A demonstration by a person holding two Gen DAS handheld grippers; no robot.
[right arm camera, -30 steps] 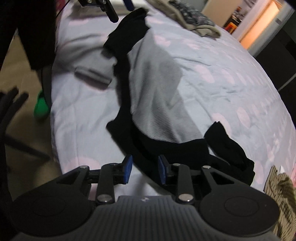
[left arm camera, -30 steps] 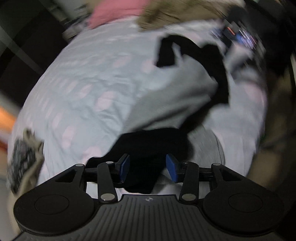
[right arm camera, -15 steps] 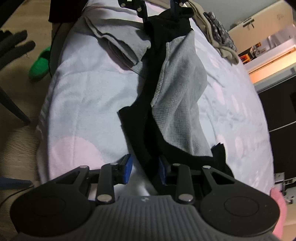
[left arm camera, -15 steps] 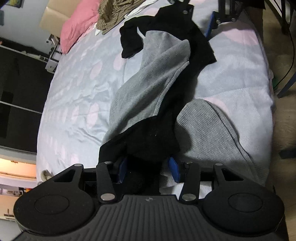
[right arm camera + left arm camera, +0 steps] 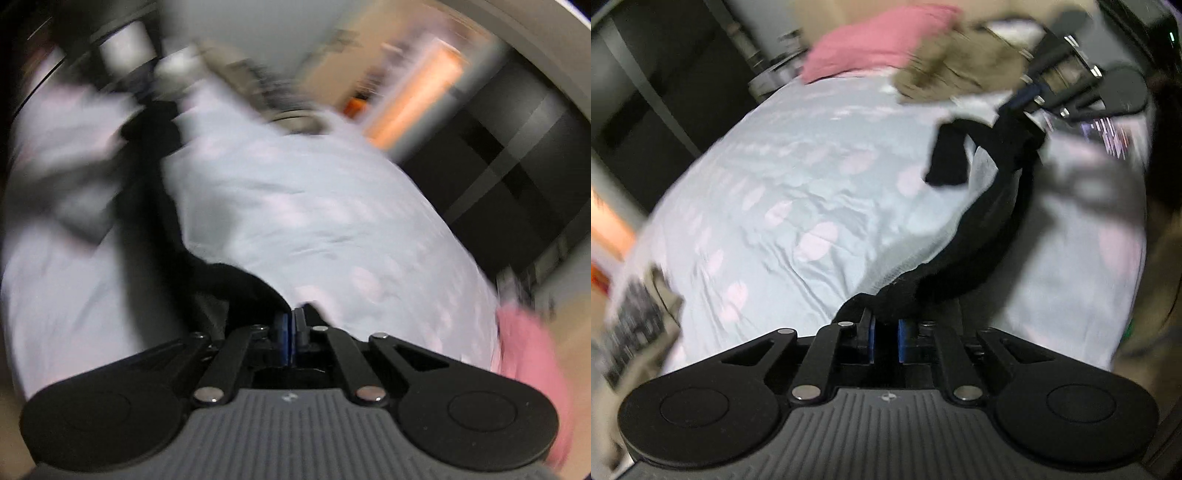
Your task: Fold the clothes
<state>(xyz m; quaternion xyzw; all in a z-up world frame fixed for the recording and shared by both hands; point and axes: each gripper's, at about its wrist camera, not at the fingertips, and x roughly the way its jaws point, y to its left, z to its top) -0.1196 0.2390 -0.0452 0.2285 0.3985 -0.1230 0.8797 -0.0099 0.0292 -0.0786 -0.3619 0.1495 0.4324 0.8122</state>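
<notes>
A: Bedsheet, pale with pink dots, fills the ground ahead of both sets of fingers. Garment location?

B: Black-and-grey garment strung between them. Left gripper fingers narrow, pinching 1 black end; right gripper fingers nearly closed on the other. Likely tensioned to lift it flat for a fold.

A: Versus 0.5 s ago?

B: Then it lay slack on the bed; now raised, both views motion-blurred.

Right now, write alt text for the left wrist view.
The left claw is shut on the black edge of a garment stretched toward the right claw over a pale spotted bedsheet. A pink pillow sits beyond, blurred.
</notes>
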